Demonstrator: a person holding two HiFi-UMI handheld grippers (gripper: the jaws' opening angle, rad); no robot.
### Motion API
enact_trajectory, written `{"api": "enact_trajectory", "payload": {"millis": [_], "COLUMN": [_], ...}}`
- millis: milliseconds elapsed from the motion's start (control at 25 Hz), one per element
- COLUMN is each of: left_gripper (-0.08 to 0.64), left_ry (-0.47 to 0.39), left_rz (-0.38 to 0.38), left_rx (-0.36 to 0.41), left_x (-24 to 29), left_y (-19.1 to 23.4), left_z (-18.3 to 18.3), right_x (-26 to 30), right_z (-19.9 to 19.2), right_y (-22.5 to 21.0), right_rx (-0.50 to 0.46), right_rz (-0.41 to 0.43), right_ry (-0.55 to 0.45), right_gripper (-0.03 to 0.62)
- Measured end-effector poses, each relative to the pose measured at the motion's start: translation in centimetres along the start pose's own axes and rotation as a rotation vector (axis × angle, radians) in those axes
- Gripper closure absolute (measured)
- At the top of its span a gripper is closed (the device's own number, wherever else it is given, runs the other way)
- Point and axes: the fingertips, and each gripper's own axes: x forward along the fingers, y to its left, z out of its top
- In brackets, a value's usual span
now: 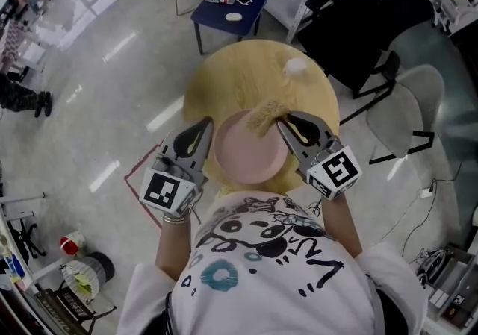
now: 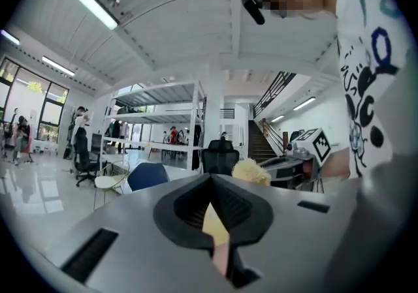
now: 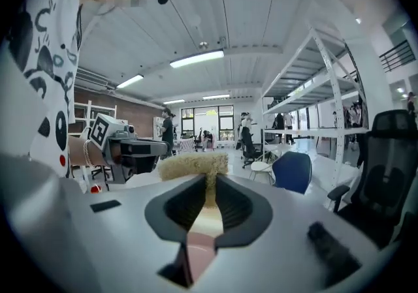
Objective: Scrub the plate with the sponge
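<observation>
Scrubbing looks under way: the right tongs [image 1: 284, 124], pinched nearly together on the fuzzy pale-yellow sponge [image 1: 263, 114], hold it at the far rim of the round pink plate [image 1: 250, 153] on the round wooden desk [image 1: 239, 72]. The left tongs [image 1: 207, 124] (tips together, empty) sit beside the plate's left rim. Next, I'd judge, the sponge needs sweeping across the plate's middle.

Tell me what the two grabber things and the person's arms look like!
The left hand-held gripper and the right hand-held gripper are both grey wedges with two black ridged jaws that narrow to a tip. Each carries a white cube with black square markers at its back. The person wears a white short-sleeved shirt with black doodles and a teal ring, plus a thin bracelet at the left wrist.
</observation>
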Motion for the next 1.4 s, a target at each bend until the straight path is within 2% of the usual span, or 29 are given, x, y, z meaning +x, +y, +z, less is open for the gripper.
{"api": "enact_trajectory", "payload": {"millis": [160, 360, 520, 720, 1120, 1400], "left_gripper": [0.546, 0.545, 0.546, 0.545, 0.545, 0.545], "left_ry": [-0.056, -0.077, -0.075, -0.083, -0.088, -0.090], "left_rz": [-0.042, -0.093, -0.117, -0.130, -0.171, -0.172], "left_rx": [0.034, 0.077, 0.087, 0.061, 0.076, 0.082], "left_x": [-0.4, -0.7, -0.6, -0.4, -0.3, -1.0], "left_y": [-0.4, -1.4, -2.0, -2.7, -5.1, -5.1], "left_z": [3.0, 4.6, 4.9, 5.1, 5.2, 5.6], "right_x": [-1.7, -3.3, -4.3, -5.1, -7.9, -8.3], "right_z": [3.5, 5.1, 5.2, 5.6, 8.4, 9.5], "right_y": [0.1, 0.2, -0.3, -0.7, -0.6, -0.2], "right_rx": [-0.008, -0.051, -0.057, -0.058, -0.028, -0.044], "right_rz": [0.013, 0.012, -0.018, -0.045, -0.037, -0.046], "right_ry": [-0.103, -0.152, -0.169, -0.176, -0.305, -0.334], "right_gripper": [0.534, 0.535, 0.537, 0.537, 0.537, 0.537]}}
